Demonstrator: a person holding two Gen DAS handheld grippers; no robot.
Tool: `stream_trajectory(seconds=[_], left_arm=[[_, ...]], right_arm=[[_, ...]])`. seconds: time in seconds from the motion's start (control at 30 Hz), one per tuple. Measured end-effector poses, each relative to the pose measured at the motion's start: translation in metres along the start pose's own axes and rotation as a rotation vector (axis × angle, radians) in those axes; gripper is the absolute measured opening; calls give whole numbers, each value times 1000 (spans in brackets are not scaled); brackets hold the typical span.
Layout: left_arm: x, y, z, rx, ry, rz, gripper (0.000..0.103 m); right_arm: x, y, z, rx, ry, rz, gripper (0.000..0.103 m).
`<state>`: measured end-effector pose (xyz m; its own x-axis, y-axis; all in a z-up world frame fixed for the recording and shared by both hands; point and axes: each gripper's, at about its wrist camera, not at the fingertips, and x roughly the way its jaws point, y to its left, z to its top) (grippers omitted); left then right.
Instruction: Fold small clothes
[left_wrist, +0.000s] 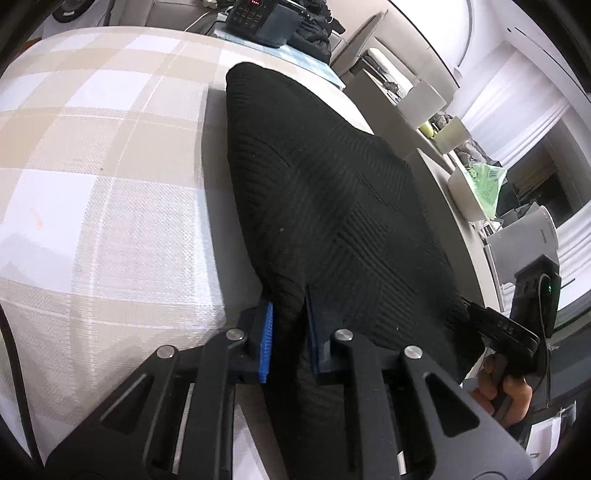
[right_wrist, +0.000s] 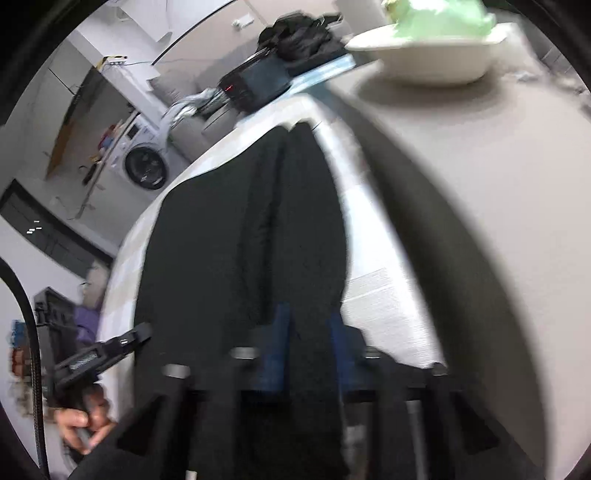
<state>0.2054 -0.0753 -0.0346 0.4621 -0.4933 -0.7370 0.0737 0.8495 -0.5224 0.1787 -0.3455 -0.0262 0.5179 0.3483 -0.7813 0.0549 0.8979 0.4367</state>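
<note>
Black garment (left_wrist: 325, 192) pinched by both grippers' fingers (left_wrist: 266, 339)

Both tongs tilt downward, the left tongs (left_wrist: 290, 332) and the right tongs (right_wrist: 308, 343) each clamped tight on black knit cloth (left_wrist: 325, 192).

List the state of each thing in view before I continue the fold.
Left claw: shut on the black garment.
Right claw: shut on the black garment.
Black garment: near edge pinched by both claws, far part lying on the checked tablecloth.
White bowl: upright on the table, something green inside.
Black keypad device: red display lit.
</note>
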Motion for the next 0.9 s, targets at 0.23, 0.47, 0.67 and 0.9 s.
stream_trajectory(seconds=[0.23,0.47,0.67,0.9], left_arm=[[-36,49,9,-69,-75,57,11],[-87,115,14,-116,-135,142,11],[-103,146,8,-166,-160,142,14],[-114,143,-2,-150,-174,159,21]], right_arm=[[30,59,-7,-95,60,58,13],[65,123,-24,-184,125,143,13],[50,123,-25,-209,104,50,21],[27,102,-46,-107,177,265,21]])
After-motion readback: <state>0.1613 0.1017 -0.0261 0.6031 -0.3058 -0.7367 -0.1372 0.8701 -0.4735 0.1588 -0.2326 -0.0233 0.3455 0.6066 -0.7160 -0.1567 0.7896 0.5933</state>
